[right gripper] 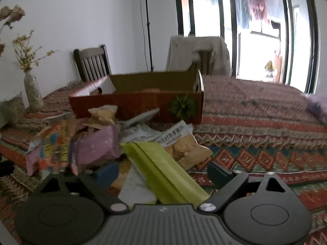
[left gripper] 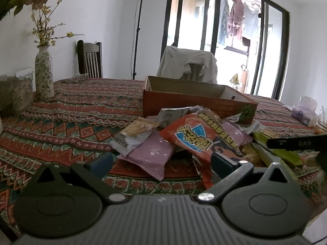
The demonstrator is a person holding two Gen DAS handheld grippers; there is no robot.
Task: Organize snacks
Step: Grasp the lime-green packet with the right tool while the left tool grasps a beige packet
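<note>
A heap of snack packets lies on the patterned tablecloth in front of an open brown cardboard box [left gripper: 194, 104] [right gripper: 132, 104]. In the left wrist view a red packet [left gripper: 196, 136] lies on top, with a pink packet [left gripper: 151, 153] beside it. My left gripper [left gripper: 161, 163] is open just short of the pink packet, holding nothing. A long green packet [left gripper: 276, 151] [right gripper: 155, 159] lies at the heap's right side. My right gripper [right gripper: 163, 173] is open with the green packet between its fingers, and the pads are clear of it. One right finger [left gripper: 296, 140] shows over the green packet.
A flowered vase [left gripper: 44, 75] [right gripper: 32, 91] and a jar [left gripper: 16, 94] stand at the table's left. A wooden chair [left gripper: 90, 59] and a cloth-draped chair [left gripper: 190, 65] stand behind the table. A purple tissue pack [left gripper: 304, 110] sits far right.
</note>
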